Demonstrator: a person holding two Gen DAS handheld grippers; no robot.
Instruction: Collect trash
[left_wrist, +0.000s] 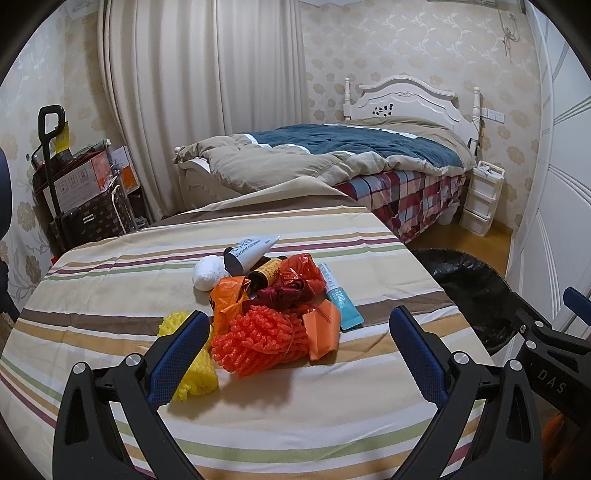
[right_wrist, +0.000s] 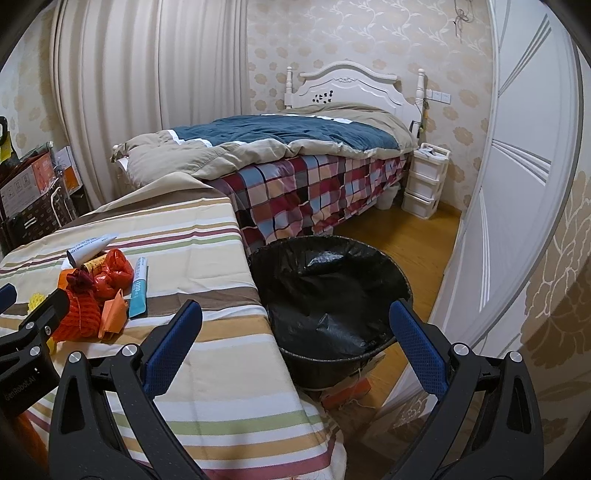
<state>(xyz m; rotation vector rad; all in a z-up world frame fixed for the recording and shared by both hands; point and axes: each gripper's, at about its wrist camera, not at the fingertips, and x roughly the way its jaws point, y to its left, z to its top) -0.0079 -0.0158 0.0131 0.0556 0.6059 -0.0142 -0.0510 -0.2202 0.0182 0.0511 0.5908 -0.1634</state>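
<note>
a: trash pile (left_wrist: 273, 310) is sitting just ahead of the left gripper (left_wrist: 297, 338), jaws spread, holding nothing.
b: right gripper (right_wrist: 295, 332) is gaping too, bin (right_wrist: 328, 295) ahead looking empty. nothing collected yet.

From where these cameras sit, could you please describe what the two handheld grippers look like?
Both match: the left gripper and right gripper have black angular frames with silver round bolts and blue textured finger pads. White lettering marks the bodies. No cables, sleeves or hands show.
</note>
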